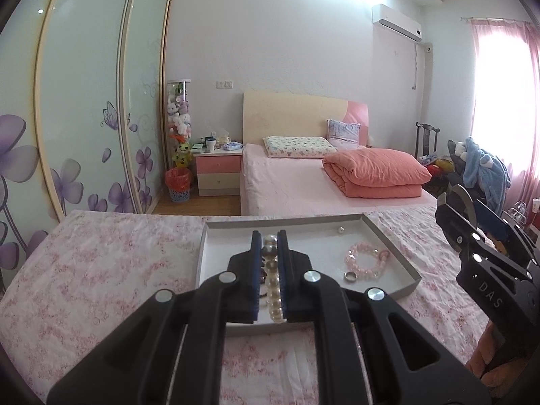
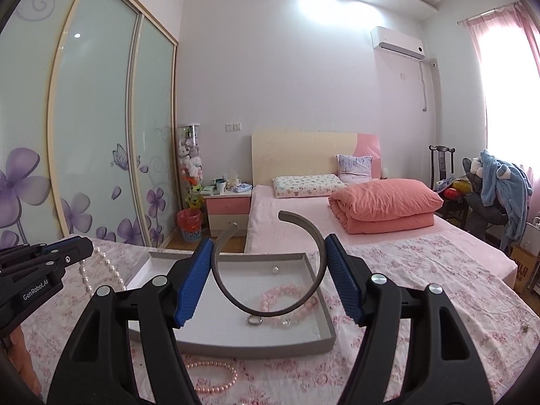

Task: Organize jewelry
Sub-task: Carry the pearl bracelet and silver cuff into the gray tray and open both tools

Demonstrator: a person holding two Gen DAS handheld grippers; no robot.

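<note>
My left gripper (image 1: 269, 239) is shut on a white pearl necklace (image 1: 272, 290), held above the grey tray (image 1: 403, 263); in the right wrist view the pearl necklace (image 2: 113, 271) dangles from the left gripper (image 2: 81, 248). My right gripper (image 2: 270, 253) is shut on a grey open cuff bangle (image 2: 270, 308), gripped across its width over the tray (image 2: 324, 339). In the tray lie a pink bead bracelet (image 1: 366, 260), a silver ring (image 1: 351, 276) and a small pearl (image 1: 341, 230). A pink pearl bracelet (image 2: 216, 376) lies on the floral cloth in front of the tray.
The tray rests on a pink floral cloth (image 1: 101, 270). Behind stands a bed with a folded orange quilt (image 1: 378, 172), a bedside cabinet (image 1: 219, 172) and sliding wardrobe doors (image 1: 84, 118) on the left. A chair with blue clothing (image 2: 499, 182) is at the right.
</note>
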